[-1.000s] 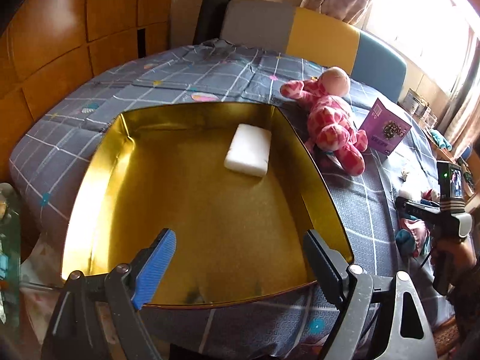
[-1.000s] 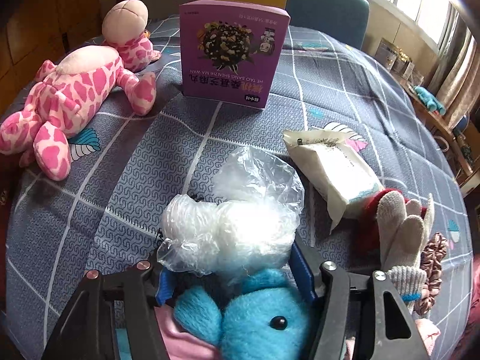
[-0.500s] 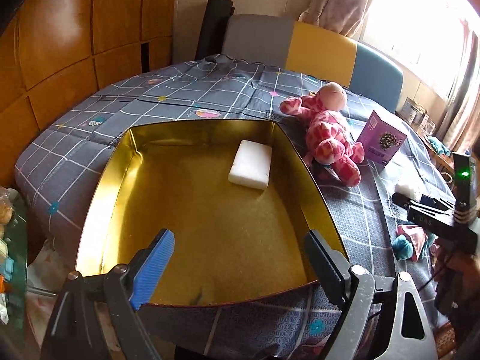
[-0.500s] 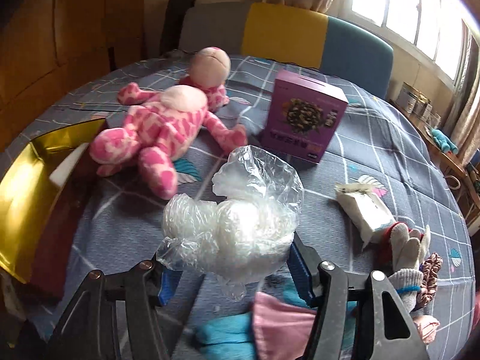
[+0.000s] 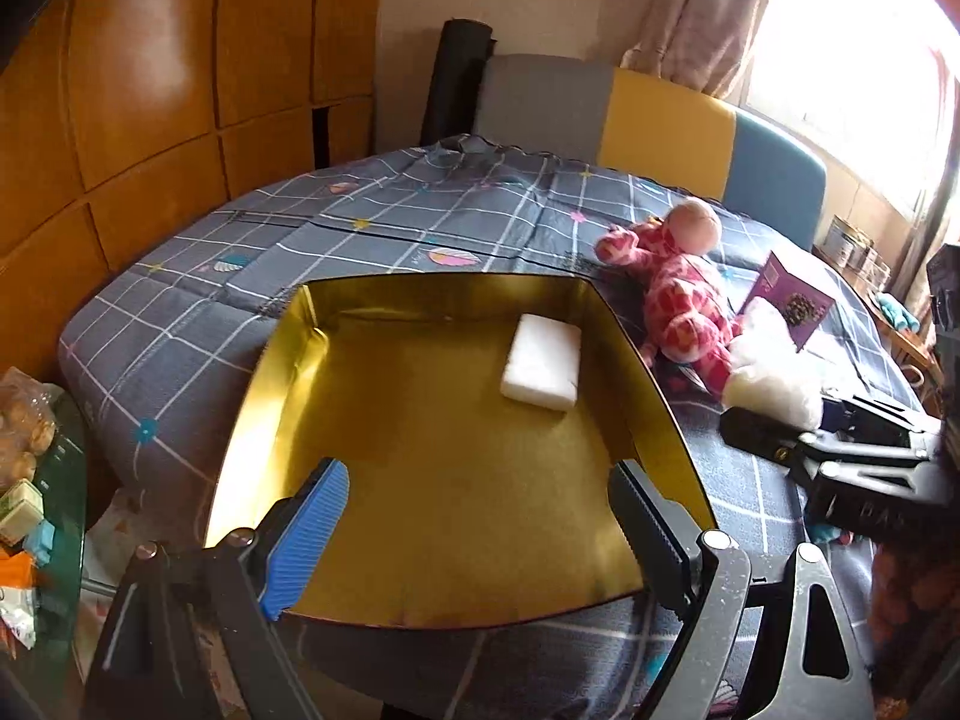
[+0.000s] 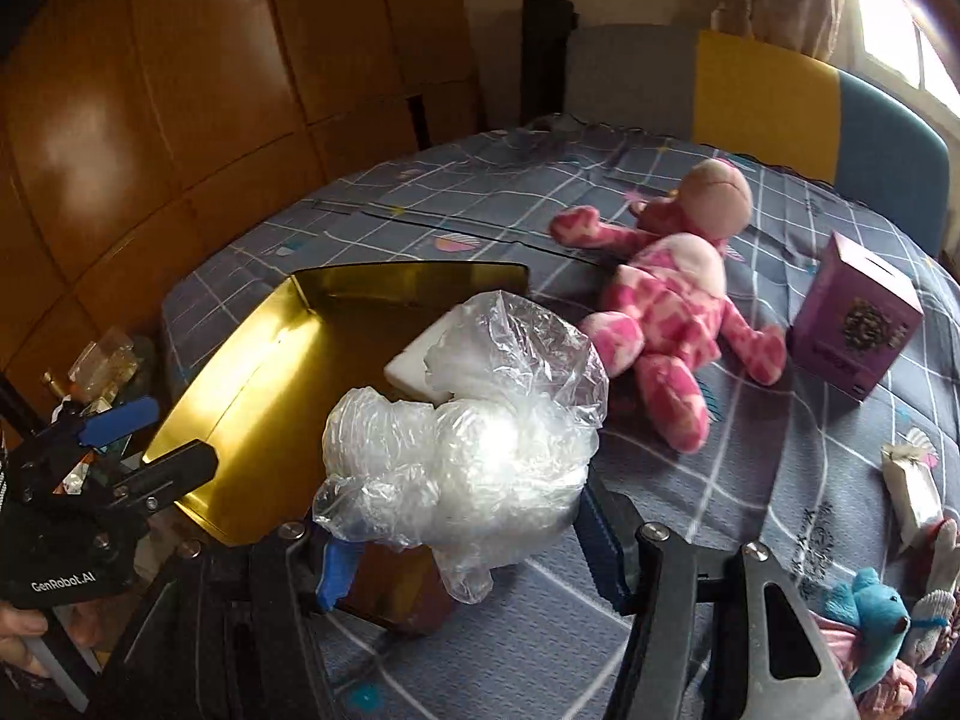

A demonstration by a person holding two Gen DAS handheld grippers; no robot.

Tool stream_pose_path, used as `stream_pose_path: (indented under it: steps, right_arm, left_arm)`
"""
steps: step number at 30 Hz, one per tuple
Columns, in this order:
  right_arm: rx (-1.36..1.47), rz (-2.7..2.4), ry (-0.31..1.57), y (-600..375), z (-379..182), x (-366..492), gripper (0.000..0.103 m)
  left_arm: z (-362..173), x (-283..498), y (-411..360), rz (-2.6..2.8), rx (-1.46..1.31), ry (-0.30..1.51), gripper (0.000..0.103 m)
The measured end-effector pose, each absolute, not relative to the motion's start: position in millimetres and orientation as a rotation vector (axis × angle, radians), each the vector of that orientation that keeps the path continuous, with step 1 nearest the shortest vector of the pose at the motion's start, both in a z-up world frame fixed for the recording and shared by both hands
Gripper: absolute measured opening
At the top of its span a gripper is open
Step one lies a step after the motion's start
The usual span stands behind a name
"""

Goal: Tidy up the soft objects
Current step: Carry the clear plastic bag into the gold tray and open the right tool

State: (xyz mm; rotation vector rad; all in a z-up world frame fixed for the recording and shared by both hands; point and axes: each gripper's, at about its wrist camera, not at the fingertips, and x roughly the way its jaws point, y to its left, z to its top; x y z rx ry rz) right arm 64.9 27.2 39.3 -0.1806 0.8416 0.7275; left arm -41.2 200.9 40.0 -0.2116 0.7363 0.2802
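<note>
The crumpled plastic bag (image 6: pixel 468 450), clear and stuffed with something white, is clamped between the jaws of the right gripper (image 6: pixel 465 540), held above the tablecloth (image 6: pixel 750 480) at the near corner of the gold tray (image 6: pixel 240 360). In the left wrist view the same bag shows as a white lump at the tip of that gripper, just right of the tray.

The left gripper (image 5: pixel 477 531) hangs over the tray's near edge with its jaws apart and nothing between them; one pad is blue, the other black. In the right wrist view its black body reads "GenRobot.AI" in white, and a hand (image 6: pixel 18 642) grips its handle at the lower left.

Inside the tray, towards the far right side, lies a white foam block (image 5: pixel 542 369), alone on the gold floor.

Right of the tray, on the grey checked cloth, a pink spotted plush toy (image 6: pixel 666 324) sprawls on its back. Beyond it stands a purple box (image 6: pixel 855 324) with a flower picture on its front; its lettering is too small to read. At the right edge of the right wrist view sit a white packet (image 6: pixel 912 486), a blue plush (image 6: pixel 876 606), and pink fabric beneath it.

Farther off, chair backs in grey, yellow (image 5: pixel 666 126) and blue line the table's far side, before wooden wall panels (image 5: pixel 150 90) and a bright curtained window.
</note>
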Motion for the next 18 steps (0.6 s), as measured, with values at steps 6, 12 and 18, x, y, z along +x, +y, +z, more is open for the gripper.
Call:
stream_pose_path:
  steps: [6, 12, 18]
  right_arm:
    - [-0.258, 0.835, 0.822, 75, 47, 54, 0.063]
    - [-0.363, 0.855, 0.845, 116, 31, 56, 0.066]
    - [-0.414, 0.821, 0.877, 127, 12, 59, 0.072]
  left_arm:
    - [50, -46, 233, 0.362, -0.264, 0.688, 0.089]
    - [52, -50, 266, 0.435, -0.316, 0.675, 0.089]
    - [41, -46, 266, 0.424, -0.312, 0.708, 0.089]
